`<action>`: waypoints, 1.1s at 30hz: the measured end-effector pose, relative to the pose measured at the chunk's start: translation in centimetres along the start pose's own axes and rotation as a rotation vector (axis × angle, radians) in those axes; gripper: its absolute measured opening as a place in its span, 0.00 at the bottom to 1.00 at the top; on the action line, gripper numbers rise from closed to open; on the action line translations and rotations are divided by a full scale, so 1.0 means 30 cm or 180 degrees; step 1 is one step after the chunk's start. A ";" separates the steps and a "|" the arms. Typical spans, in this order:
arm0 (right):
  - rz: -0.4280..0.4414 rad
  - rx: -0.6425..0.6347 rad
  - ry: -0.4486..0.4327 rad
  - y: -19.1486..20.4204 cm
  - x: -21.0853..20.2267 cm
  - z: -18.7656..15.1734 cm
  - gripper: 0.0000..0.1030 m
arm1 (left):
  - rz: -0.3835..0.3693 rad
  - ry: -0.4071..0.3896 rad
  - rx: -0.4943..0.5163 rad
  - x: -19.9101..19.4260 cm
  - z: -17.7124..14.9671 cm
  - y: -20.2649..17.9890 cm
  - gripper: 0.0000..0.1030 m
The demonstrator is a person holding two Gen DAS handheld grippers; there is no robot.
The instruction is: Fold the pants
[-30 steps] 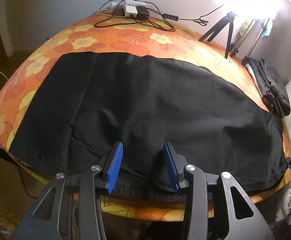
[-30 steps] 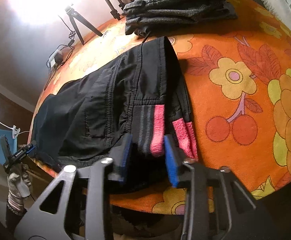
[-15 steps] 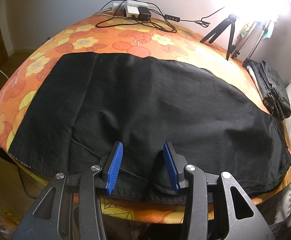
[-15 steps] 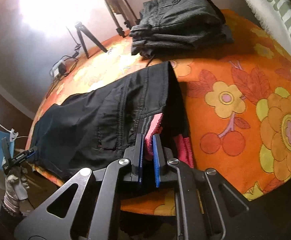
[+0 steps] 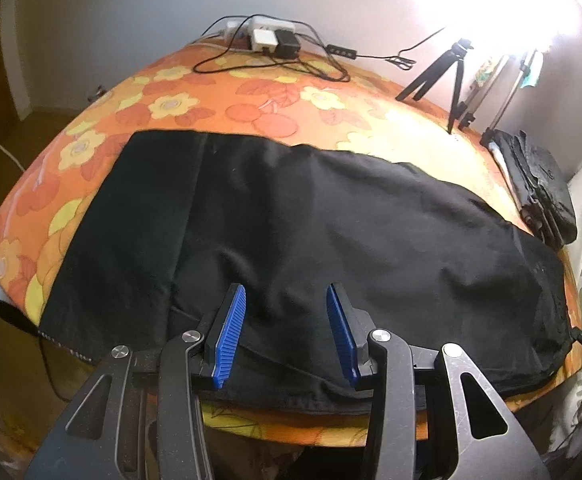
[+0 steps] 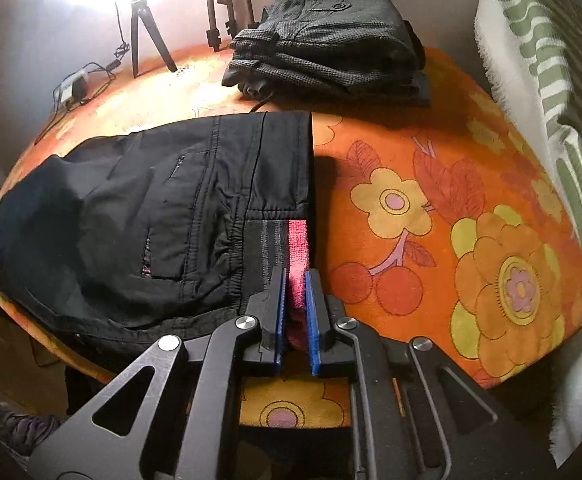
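Right gripper [image 6: 295, 280] jaws clamping pants [image 6: 139, 208] waistband

An orange floral tablecloth [image 6: 431, 208] covers the table — far back sit folded grey trousers [image 6: 331, 40], a small tripod [image 6: 143, 36] and a power strip [image 5: 269, 36] with cables.

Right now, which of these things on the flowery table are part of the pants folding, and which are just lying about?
In the job:
- black pants
- right hand-held gripper, shut on their pink-lined waistband
- left hand-held gripper, open over the near edge

Lying about:
- folded grey pants
- tripod
- chargers and cables
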State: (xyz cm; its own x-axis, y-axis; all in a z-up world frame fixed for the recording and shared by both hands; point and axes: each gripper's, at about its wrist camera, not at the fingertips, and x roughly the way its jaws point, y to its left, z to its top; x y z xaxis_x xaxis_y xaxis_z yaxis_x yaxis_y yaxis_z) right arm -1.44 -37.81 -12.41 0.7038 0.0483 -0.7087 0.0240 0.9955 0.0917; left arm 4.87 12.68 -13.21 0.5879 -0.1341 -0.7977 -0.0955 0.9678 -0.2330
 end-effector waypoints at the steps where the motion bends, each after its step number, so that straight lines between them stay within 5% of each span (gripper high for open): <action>1: -0.0040 0.0007 -0.0020 0.001 -0.010 0.008 0.12 | -0.0018 -0.0001 0.0010 -0.001 0.002 -0.006 0.40; 5: -0.0057 -0.0111 -0.0279 0.039 -0.079 0.046 0.25 | -0.0115 0.0029 0.0064 0.004 0.005 -0.043 0.40; 12: 0.0787 -0.0732 -0.0451 0.270 -0.116 0.245 0.45 | -0.0083 0.0074 0.0155 0.026 -0.001 -0.069 0.40; 18: 0.1380 -0.1013 0.0139 0.534 0.117 0.459 0.46 | 0.0018 0.0157 0.0107 0.055 -0.011 -0.025 0.40; 24: 0.1364 -0.1128 0.0436 0.720 0.352 0.513 0.46 | 0.0042 0.0173 0.0064 0.061 -0.017 0.015 0.40; 33: 0.1498 -0.1070 0.0627 0.773 0.500 0.530 0.46 | 0.0053 0.0149 0.0146 0.062 -0.018 0.015 0.40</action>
State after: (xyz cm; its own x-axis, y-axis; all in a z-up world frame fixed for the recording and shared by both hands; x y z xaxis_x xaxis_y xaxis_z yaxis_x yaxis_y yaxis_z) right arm 20.96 -15.28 -9.80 0.4391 0.4715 -0.7648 -0.5058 0.8332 0.2234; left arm 5.49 12.75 -15.10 0.5483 -0.1267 -0.8266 -0.0673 0.9786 -0.1946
